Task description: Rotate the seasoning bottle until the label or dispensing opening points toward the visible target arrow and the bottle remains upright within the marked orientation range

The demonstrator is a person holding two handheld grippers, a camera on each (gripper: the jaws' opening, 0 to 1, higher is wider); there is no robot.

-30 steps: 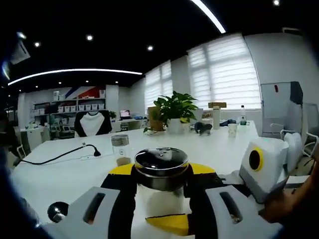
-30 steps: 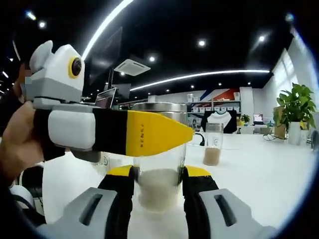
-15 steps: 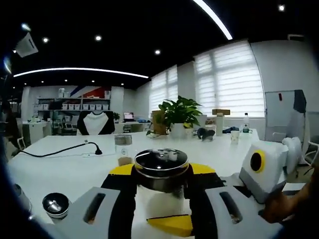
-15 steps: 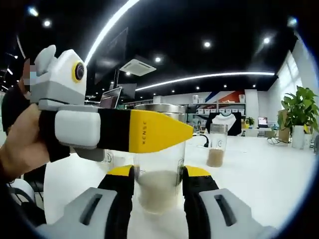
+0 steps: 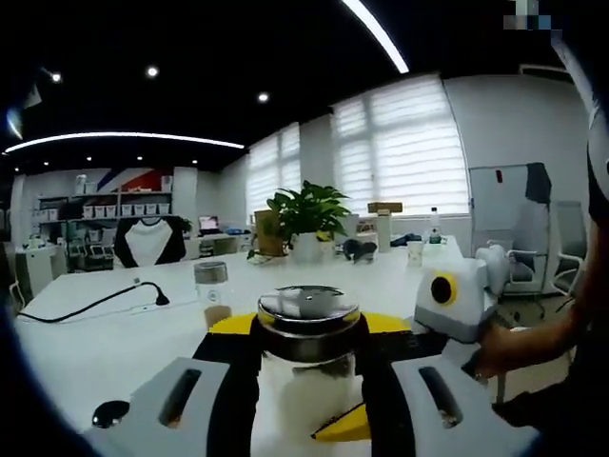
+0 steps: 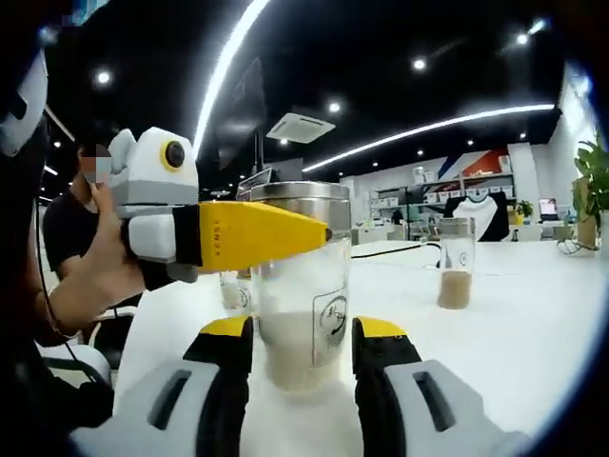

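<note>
The seasoning bottle (image 6: 303, 286) stood upright on the white table (image 6: 533, 333), directly ahead of both tools. The left gripper (image 5: 306, 343) was clamped around its steel lid (image 5: 306, 309), while the right gripper (image 6: 303, 352) squeezed its glass body lower down, label (image 6: 332, 319) showing.
</note>
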